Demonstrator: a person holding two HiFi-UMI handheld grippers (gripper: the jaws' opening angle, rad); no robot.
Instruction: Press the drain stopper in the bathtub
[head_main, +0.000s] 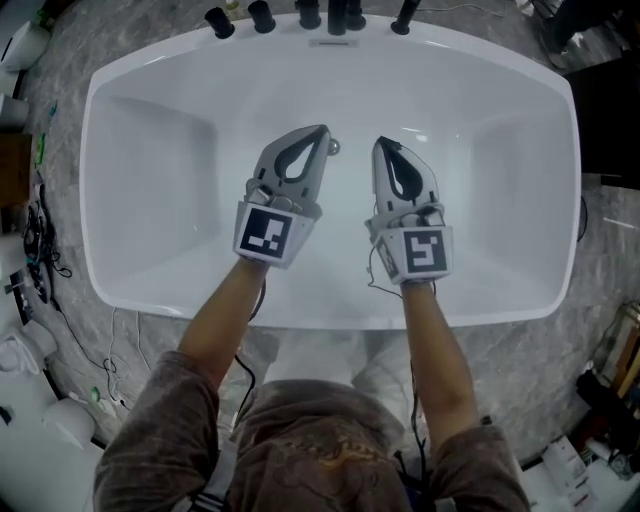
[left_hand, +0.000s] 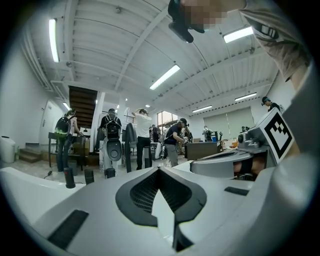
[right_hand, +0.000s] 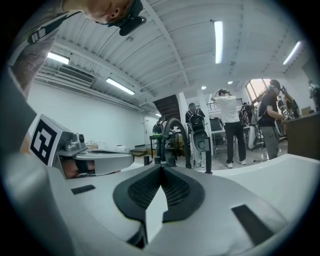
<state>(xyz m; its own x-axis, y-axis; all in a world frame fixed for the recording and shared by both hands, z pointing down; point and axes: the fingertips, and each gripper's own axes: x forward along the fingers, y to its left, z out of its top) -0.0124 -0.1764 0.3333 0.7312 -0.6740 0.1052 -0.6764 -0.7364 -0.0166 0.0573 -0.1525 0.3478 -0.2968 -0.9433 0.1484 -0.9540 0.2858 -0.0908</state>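
Note:
In the head view the white bathtub (head_main: 130, 90) fills the frame. A small round metal drain stopper (head_main: 333, 147) lies on its floor, partly hidden, just right of my left gripper's tip. My left gripper (head_main: 322, 131) hangs over the tub's middle, shut, holding nothing. About a hand's width to its right my right gripper (head_main: 381, 144) is also shut and empty. In the left gripper view the jaws (left_hand: 160, 169) meet at the tip; the right gripper view shows the same (right_hand: 161, 167). Both gripper views look out over the tub rim, so neither shows the stopper.
Several black taps and a spout (head_main: 338, 15) stand on the tub's far rim, seen also as a curved black faucet (right_hand: 175, 135). Cables and white objects (head_main: 40, 250) lie on the marble floor at left. Several people stand in the room beyond (left_hand: 142, 137).

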